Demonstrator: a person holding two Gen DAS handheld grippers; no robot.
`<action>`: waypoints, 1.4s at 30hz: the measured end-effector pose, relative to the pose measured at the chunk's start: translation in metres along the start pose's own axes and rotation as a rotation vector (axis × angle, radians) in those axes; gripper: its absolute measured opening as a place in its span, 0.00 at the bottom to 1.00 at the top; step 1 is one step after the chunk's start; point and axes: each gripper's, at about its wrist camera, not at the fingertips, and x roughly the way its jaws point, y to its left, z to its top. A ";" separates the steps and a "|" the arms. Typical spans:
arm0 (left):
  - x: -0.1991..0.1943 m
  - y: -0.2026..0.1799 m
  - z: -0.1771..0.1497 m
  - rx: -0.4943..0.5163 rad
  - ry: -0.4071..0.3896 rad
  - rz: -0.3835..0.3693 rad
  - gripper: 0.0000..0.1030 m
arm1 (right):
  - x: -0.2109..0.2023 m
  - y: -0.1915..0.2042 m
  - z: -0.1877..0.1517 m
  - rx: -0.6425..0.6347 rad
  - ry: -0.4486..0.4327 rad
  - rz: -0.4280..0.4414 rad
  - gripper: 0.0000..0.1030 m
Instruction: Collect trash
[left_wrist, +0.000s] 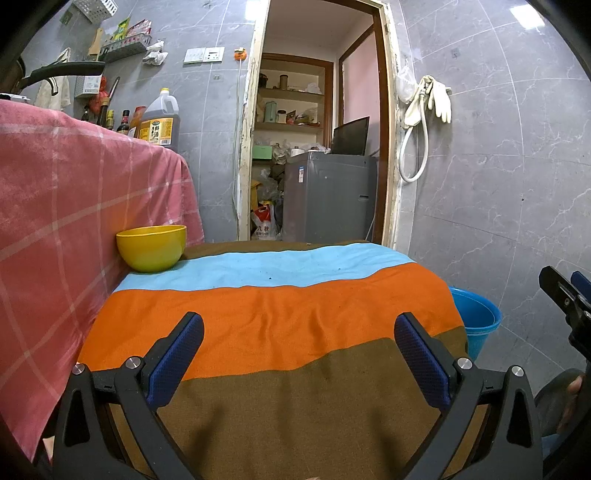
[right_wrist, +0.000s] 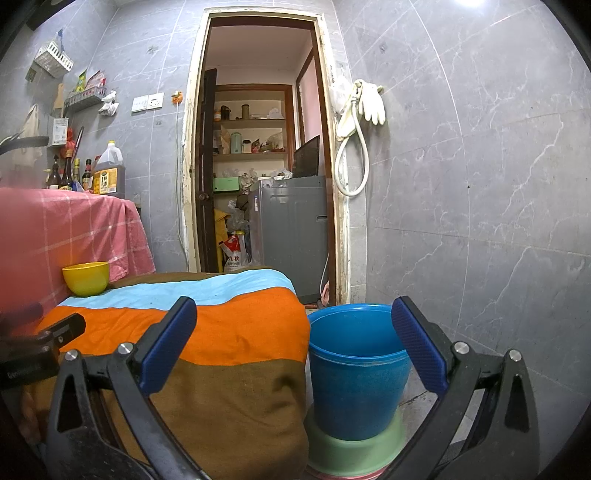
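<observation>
A blue bucket stands on the floor on a green base, right of a low table draped in a striped blue, orange and brown cloth. A yellow bowl sits at the table's far left corner. My left gripper hovers open over the cloth with nothing between its blue pads. My right gripper is open too, empty, with the bucket framed between its fingers. In the left wrist view the bucket peeks out past the table's right edge. No loose trash shows on the cloth.
A taller surface under a pink checked cloth borders the table on the left, with bottles and an oil jug on it. Ahead, a doorway opens onto a grey appliance and shelves. Grey tiled wall with a hung hose and gloves lies right.
</observation>
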 end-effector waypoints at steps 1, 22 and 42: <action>0.000 -0.001 0.000 0.000 0.000 0.001 0.98 | 0.000 0.000 0.000 0.000 0.000 0.000 1.00; 0.000 0.000 0.000 -0.001 0.001 -0.001 0.98 | 0.000 0.002 0.000 0.001 0.000 -0.001 1.00; 0.001 -0.007 -0.005 0.001 0.000 0.010 0.98 | -0.001 0.004 0.000 0.002 0.002 -0.002 1.00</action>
